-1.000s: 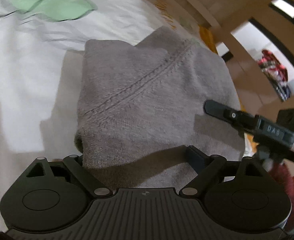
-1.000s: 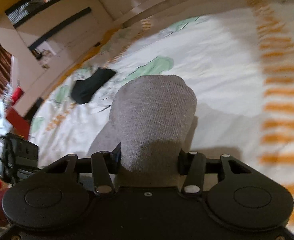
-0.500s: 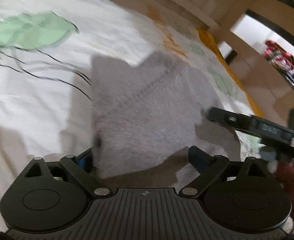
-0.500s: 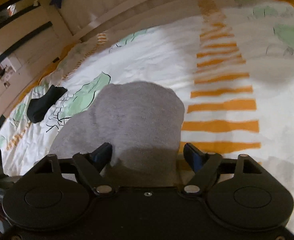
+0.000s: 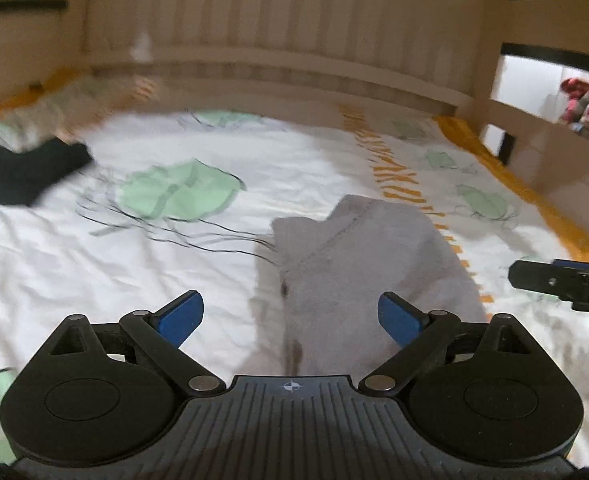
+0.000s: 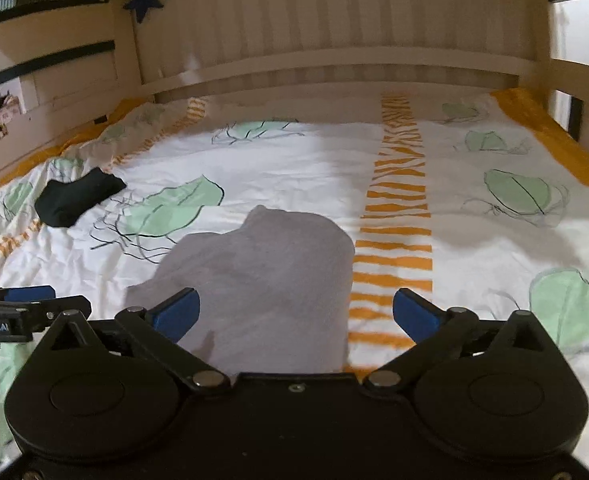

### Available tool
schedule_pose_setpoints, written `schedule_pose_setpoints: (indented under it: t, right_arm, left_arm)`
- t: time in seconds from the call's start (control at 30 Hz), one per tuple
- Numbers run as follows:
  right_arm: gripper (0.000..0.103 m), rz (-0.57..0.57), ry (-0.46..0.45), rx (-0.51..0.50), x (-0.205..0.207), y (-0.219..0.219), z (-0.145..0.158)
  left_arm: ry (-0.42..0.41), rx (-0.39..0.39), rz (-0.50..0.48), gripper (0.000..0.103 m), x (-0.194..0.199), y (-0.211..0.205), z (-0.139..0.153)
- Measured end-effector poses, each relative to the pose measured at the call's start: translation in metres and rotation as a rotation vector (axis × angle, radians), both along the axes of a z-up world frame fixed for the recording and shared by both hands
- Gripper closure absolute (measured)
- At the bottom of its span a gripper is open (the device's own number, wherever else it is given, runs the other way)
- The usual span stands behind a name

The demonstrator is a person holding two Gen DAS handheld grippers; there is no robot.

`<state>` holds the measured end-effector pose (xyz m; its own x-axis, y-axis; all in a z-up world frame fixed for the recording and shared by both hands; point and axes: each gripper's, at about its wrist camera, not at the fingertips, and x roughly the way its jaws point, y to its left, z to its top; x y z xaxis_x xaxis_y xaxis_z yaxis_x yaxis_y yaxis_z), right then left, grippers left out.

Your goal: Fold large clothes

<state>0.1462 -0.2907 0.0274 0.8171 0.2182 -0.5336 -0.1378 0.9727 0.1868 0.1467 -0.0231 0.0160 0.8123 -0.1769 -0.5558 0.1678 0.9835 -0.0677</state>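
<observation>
Left gripper (image 5: 291, 316) level above bed (image 5: 94, 272), fingers apart, right gripper (image 6: 296, 312) alongside, fingers apart, folded grey garment (image 6: 262, 280) lying free

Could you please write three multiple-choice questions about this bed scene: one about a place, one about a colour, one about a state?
1. Where does the black garment lie?
A. on the grey garment
B. on the bedspread, far left
C. in a gripper

2. What colour are the bedspread's stripes?
A. orange
B. blue
C. red

3. How is the right gripper?
A. shut on cloth
B. open, empty
C. out of view

Answers: 1 B, it lies apart from the grey garment; 2 A, an orange striped band runs beside the grey garment; 3 B, its blue pads are spread with nothing between.
</observation>
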Motion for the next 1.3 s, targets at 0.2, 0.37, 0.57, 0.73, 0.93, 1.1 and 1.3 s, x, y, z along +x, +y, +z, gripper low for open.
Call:
schedule_pose_setpoints:
  t: [0.2, 0.37, 0.57, 0.73, 0.93, 1.1, 1.3]
  right_arm:
    - [0.000, -0.039, -0.003, 0.012, -0.047, 0.014, 0.007]
    - [0.000, -0.069, 0.008, 0.047, -0.078, 0.020, 0.006]
    - [0.000, -0.100, 0.024, -0.006, -0.106, 0.030, 0.009]
    - [0.000, -0.117, 0.030, -0.045, -0.123, 0.035, 0.010]
    - [0.000, -0.125, 0.045, -0.051, -0.135, 0.038, 0.005]
    - [0.000, -0.138, 0.048, -0.056, -0.140, 0.039, 0.004]
    - [0.000, -0.149, 0.047, -0.084, -0.144, 0.041, 0.004]
  left_arm:
    - [-0.010, 0.067, 0.033, 0.008, -0.048, -0.013, 0.009]
    - [0.055, 0.061, 0.001, 0.008, -0.066, -0.017, 0.006]
    - [0.095, 0.020, -0.006, 0.008, -0.083, -0.015, 0.007]
    - [0.096, 0.030, 0.006, 0.008, -0.099, -0.017, 0.006]
    - [0.102, 0.040, 0.028, 0.008, -0.105, -0.015, 0.005]
    - [0.108, 0.032, 0.040, 0.008, -0.108, -0.012, 0.006]
    - [0.113, 0.036, 0.056, 0.008, -0.110, -0.009, 0.005]
